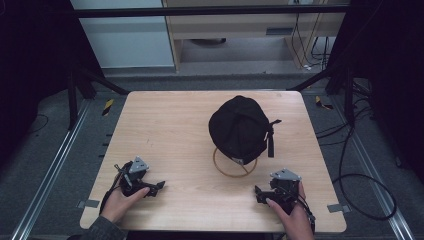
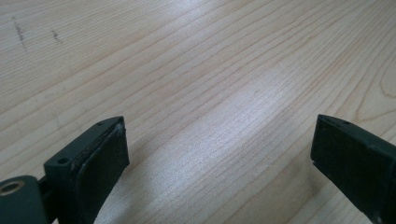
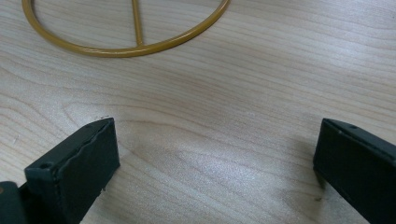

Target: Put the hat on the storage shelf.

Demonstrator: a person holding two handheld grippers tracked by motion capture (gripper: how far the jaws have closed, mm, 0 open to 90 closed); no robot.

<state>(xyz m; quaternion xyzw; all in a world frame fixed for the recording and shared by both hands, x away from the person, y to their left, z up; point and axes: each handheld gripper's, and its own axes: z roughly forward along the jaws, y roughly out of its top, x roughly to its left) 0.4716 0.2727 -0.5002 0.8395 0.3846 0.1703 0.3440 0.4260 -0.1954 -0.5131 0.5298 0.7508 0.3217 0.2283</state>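
A black cap point(image 1: 239, 127) sits on a gold wire stand whose ring base point(image 1: 226, 172) rests on the wooden table point(image 1: 165, 130), right of centre. Its strap point(image 1: 270, 142) hangs down on the right side. My left gripper point(image 1: 158, 186) lies near the front left edge, held by a hand, jaws pointing right. Its own view shows the left gripper point(image 2: 219, 126) open over bare wood. My right gripper point(image 1: 258, 193) sits at the front right, just below the ring. In its own view the right gripper point(image 3: 215, 126) stands open, with the gold ring point(image 3: 126, 51) a short way ahead.
Black cables point(image 1: 361, 186) loop on the floor right of the table. Metal rails point(image 1: 55, 165) run along both sides, and dark frame struts point(image 1: 100, 80) stand at the back corners. A light wooden cabinet point(image 1: 235, 30) stands behind the table.
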